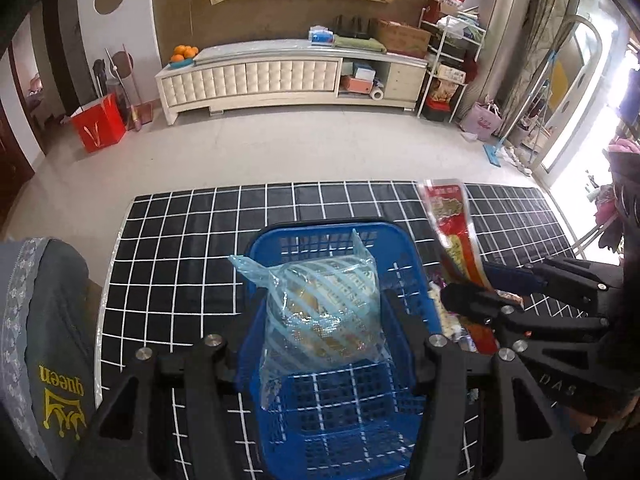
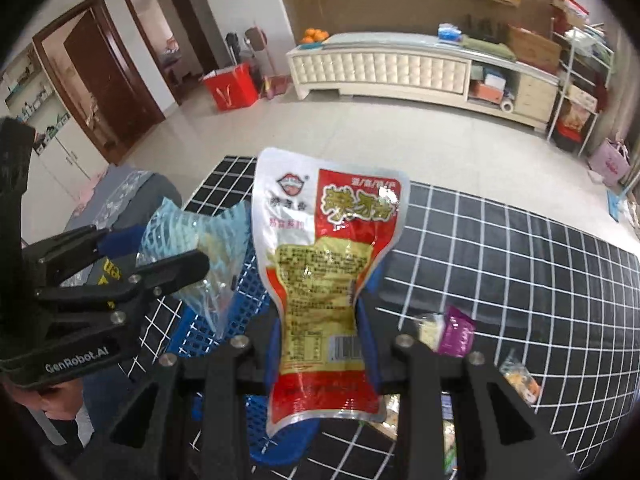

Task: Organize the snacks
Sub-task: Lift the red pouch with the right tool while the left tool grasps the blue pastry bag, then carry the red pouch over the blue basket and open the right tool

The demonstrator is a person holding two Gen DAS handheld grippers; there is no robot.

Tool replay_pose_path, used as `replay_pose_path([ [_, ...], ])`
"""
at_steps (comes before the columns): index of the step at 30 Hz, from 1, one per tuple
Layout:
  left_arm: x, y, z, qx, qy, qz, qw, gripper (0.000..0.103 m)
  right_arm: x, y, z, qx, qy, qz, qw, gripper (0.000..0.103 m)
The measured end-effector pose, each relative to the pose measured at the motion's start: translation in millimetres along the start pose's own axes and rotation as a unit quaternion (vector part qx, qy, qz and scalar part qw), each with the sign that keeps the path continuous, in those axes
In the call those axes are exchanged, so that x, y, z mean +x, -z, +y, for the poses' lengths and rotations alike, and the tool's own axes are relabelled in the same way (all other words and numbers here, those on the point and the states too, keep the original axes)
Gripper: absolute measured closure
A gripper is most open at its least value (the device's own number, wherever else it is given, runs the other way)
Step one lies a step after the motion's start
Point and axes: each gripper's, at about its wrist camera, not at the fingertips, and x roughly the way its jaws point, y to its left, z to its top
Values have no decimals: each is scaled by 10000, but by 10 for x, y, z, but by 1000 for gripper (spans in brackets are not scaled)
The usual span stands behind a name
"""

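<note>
Two snack packs in play. Red-and-silver foil pouch (image 2: 326, 280): yellow lettering, mouth logo, barcode near the bottom, held upright and a bit crumpled at the waist. Blue-striped clear bag (image 1: 324, 316) with pale yellow contents, hanging above the blue basket (image 1: 332, 420).

Basket sits on the black grid-pattern mat (image 1: 180, 264), perforated floor bare where visible. Loose packs lie on the mat right of the basket: a purple one (image 2: 456, 330), a pale one touching it, one more near the frame edge, too blurred to read. Grey bag with "queen" print (image 1: 56, 360) off the mat's left edge. White cabinet (image 1: 288, 76) and red bag (image 1: 98, 122) well beyond.

Right gripper (image 2: 322, 338): jaws clamped on the pouch's lower half. Left gripper (image 1: 324, 344): jaws pinching the striped bag at mid width. The two grippers are side by side, pouch just right of the basket rim.
</note>
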Motion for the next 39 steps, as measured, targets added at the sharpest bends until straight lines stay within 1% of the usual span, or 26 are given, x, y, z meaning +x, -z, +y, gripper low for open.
replay_pose_path([
  [5, 269, -30, 140, -78, 129, 208, 9997, 50, 305, -58, 55, -21, 53, 347, 9994, 65],
  [7, 360, -54, 192, -121, 213, 284, 9993, 50, 384, -69, 27, 31, -2, 444, 9990, 64],
  [9, 415, -69, 206, -140, 288, 308, 9990, 49, 417, -102, 32, 27, -14, 469, 9989, 64],
  [12, 482, -120, 239, -153, 395, 335, 9985, 48, 484, -159, 32, 14, 152, 511, 9986, 64],
  [15, 525, -157, 225, -79, 386, 305, 9988, 47, 526, -186, 31, -21, 181, 553, 9983, 63],
  [17, 560, -160, 221, -69, 396, 324, 9987, 45, 545, -206, 38, -133, 195, 506, 9984, 61],
  [18, 576, -155, 228, -88, 424, 322, 9985, 43, 556, -208, 56, -230, 209, 499, 9983, 58],
  [19, 582, -148, 240, -111, 437, 300, 9985, 43, 570, -211, 66, -282, 328, 517, 9977, 53],
  [20, 583, -146, 249, -113, 456, 268, 9985, 42, 574, -198, 86, -297, 453, 507, 9972, 46],
  [21, 578, -142, 255, -108, 465, 246, 9986, 40, 573, -182, 93, -332, 546, 472, 9968, 43],
  [22, 572, -136, 266, -120, 489, 234, 9985, 36, 584, -181, 84, -346, 591, 493, 9964, 35],
  [23, 568, -138, 276, -133, 515, 246, 9983, 34, 590, -172, 63, -345, 601, 510, 9963, 29],
  [24, 560, -136, 290, -156, 523, 253, 9982, 33, 582, -162, 35, -312, 578, 495, 9966, 26],
  [25, 543, -133, 300, -169, 511, 250, 9982, 33, 568, -157, 19, -277, 572, 472, 9969, 19],
  [26, 533, -124, 322, -172, 501, 249, 9983, 33, 546, -148, 0, -248, 543, 435, 9973, 17],
  [28, 485, -102, 322, -193, 506, 247, 9982, 33, 503, -133, -21, -250, 504, 417, 9975, 14],
  [32, 388, -40, 303, -148, 427, 246, 9987, 33, 394, -97, -14, -281, 640, 371, 9969, 13],
  [36, 256, 35, 205, -27, 388, 215, 9990, 33, 234, -34, -41, -224, 652, 301, 9972, 13],
  [39, 147, 95, 43, 124, 351, 190, 9991, 33, 46, 35, -74, -183, 686, 214, 9972, 13],
])
